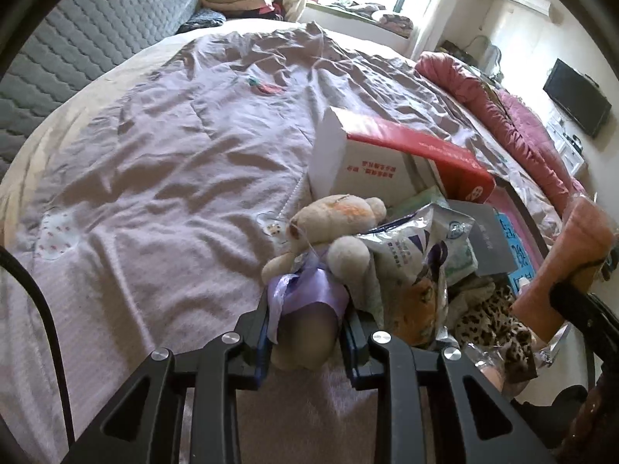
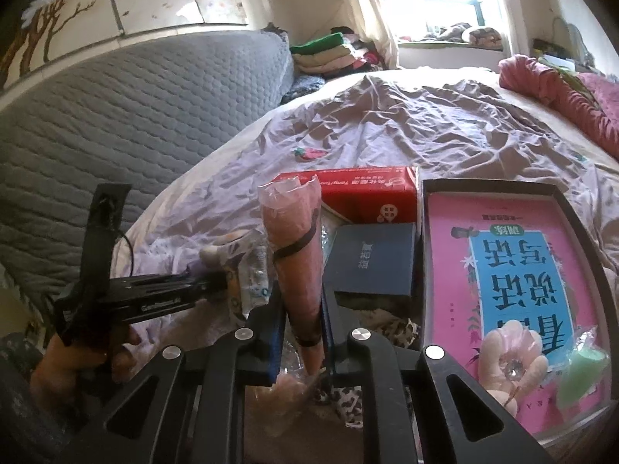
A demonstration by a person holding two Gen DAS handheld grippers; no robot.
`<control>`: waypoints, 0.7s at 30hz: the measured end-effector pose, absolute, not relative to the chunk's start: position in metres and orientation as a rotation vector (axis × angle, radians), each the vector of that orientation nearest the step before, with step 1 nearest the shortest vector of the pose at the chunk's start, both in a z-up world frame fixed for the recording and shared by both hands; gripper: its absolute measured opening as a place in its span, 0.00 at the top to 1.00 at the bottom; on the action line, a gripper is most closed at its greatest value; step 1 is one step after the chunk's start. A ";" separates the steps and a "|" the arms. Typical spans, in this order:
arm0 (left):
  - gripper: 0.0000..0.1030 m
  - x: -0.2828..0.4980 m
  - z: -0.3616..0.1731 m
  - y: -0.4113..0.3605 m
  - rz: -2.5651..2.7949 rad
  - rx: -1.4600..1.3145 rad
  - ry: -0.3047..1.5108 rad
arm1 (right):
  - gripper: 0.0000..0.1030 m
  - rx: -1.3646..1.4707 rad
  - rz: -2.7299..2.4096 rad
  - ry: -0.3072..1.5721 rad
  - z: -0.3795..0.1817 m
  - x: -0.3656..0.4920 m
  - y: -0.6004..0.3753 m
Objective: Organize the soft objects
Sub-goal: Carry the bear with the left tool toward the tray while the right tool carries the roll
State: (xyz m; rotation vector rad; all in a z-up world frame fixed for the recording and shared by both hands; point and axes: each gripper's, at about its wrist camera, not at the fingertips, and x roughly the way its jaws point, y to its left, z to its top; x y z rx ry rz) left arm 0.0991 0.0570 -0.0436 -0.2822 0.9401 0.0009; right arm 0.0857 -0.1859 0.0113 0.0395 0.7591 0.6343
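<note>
A cream teddy bear [image 1: 336,220] with a purple ribbon lies at the edge of a pile on the lilac bedspread [image 1: 174,162]. My left gripper [image 1: 305,328] is shut on the bear's lower end. In the right wrist view the same gripper [image 2: 216,280] shows at the left, held by a hand [image 2: 77,363]. A pink fabric roll [image 2: 298,255] in clear wrap, ringed by black bands, stands upright with my right gripper [image 2: 303,309] shut on it. That roll [image 1: 580,239] also appears at the right edge of the left wrist view.
The pile holds a red and white box [image 1: 371,154], a dark box [image 2: 371,259], plastic bags [image 1: 410,247], leopard-print cloth [image 1: 487,317] and a black tray [image 2: 580,212] with a pink book. A pink quilt [image 1: 503,116] lies beyond; a grey headboard [image 2: 135,116] and folded clothes [image 2: 332,54] are behind.
</note>
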 end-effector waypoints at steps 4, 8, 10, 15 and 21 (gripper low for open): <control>0.71 0.093 -0.030 0.051 0.012 -0.242 0.923 | 0.84 0.062 0.612 0.767 0.015 0.087 -0.191; 0.71 0.080 -0.012 0.046 0.011 -0.236 0.889 | 0.84 0.117 0.595 0.780 0.019 0.088 -0.201; 0.71 0.074 -0.003 0.043 0.010 -0.226 0.885 | 0.84 0.122 0.591 0.778 0.021 0.088 -0.203; 0.71 0.068 0.011 0.034 -0.009 -0.233 0.867 | 0.84 0.162 0.595 0.783 0.022 0.086 -0.210; 0.71 0.060 0.034 0.011 -0.048 -0.211 0.834 | 0.84 0.197 0.589 0.767 0.029 0.084 -0.221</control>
